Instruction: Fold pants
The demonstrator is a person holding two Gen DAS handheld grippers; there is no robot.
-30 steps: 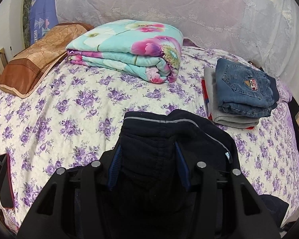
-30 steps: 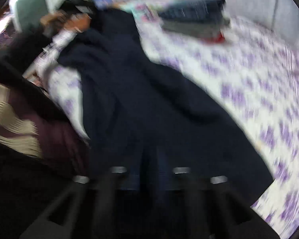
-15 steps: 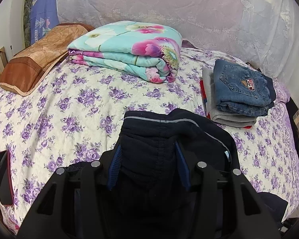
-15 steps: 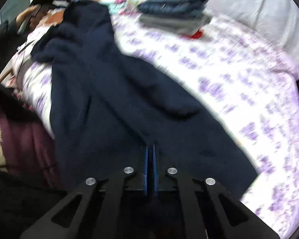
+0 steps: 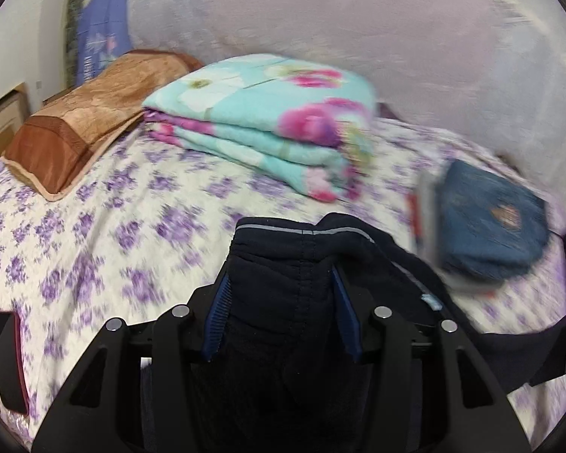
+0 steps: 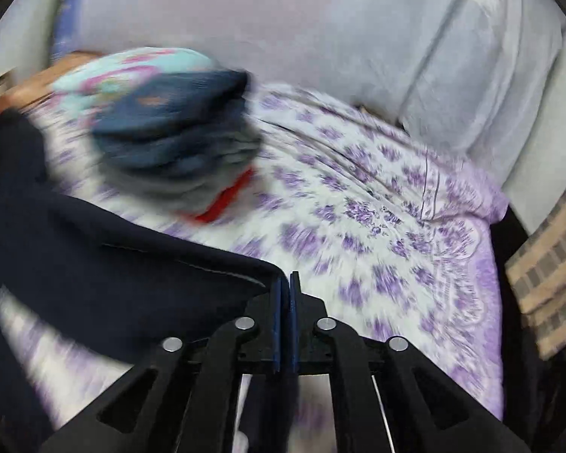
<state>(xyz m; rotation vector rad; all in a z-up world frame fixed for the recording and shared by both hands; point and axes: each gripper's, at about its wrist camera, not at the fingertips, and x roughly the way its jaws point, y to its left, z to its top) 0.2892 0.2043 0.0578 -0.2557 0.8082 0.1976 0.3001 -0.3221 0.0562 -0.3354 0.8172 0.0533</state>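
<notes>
The dark navy pants (image 5: pixel 294 275) with a grey waistband stripe fill the bottom of the left wrist view. My left gripper (image 5: pixel 281 302) is shut on a thick bunch of them at the waist, its blue pads pressed on either side. In the right wrist view the pants (image 6: pixel 105 264) stretch from the left edge to my right gripper (image 6: pixel 285 294), which is shut on their corner, held over the floral bedsheet (image 6: pixel 377 234). Both views are motion-blurred.
A folded turquoise floral quilt (image 5: pixel 268 120) and a brown pillow (image 5: pixel 90 117) lie at the bed's far side. A stack of folded jeans and grey clothes (image 5: pixel 486 222) sits to the right, also in the right wrist view (image 6: pixel 177 128). A dark phone-like object (image 5: pixel 7 358) lies at left.
My right gripper has swung the pants end up and over toward the right side of the bed, pulling the fabric taut. My left gripper has shifted slightly, still holding the waist.
</notes>
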